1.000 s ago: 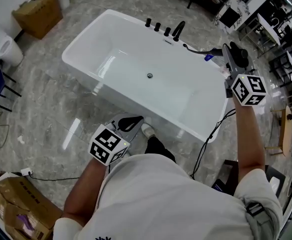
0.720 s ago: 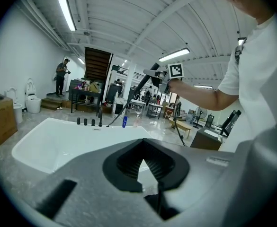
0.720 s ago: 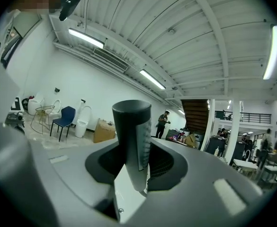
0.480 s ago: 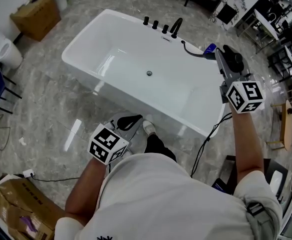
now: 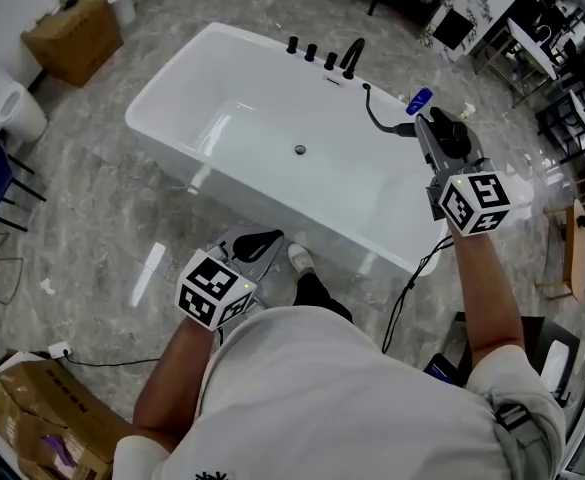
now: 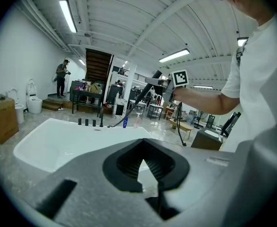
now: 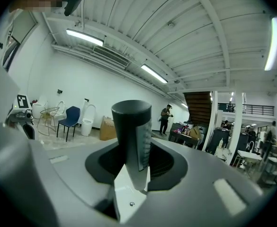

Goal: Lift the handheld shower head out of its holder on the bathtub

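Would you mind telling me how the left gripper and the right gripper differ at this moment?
The right gripper is clamped on the shower head, while the left gripper has its jaws together on nothing. The right gripper is held out by the bathtub's right end, with the hose running to the tub deck; the left gripper sits close to the person's body, over the floor beside the tub. Both are grey and carry a marker cube.
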A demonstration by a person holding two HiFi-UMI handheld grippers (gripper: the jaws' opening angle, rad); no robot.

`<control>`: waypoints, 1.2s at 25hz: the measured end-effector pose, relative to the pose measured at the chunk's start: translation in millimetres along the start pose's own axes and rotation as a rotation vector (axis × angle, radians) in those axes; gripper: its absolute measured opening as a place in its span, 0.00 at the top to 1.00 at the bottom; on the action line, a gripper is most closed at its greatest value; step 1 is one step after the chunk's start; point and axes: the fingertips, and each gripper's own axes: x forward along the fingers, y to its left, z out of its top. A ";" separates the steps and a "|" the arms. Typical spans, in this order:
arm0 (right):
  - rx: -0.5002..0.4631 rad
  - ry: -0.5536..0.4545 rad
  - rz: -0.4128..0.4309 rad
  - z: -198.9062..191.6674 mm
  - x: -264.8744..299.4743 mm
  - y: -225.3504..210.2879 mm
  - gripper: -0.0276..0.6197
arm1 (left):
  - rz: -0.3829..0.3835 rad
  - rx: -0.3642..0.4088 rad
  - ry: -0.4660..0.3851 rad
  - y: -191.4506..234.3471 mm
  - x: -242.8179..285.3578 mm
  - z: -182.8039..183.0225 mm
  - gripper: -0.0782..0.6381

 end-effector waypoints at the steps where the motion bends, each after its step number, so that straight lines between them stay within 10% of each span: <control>1: 0.001 0.003 0.004 -1.7 0.5 -0.8 0.76 | 0.003 -0.001 -0.001 0.6 1.6 2.0 0.88; 30: -0.001 0.018 0.022 -2.6 0.0 2.7 0.76 | 0.018 -0.007 -0.002 -0.5 -2.4 8.7 0.88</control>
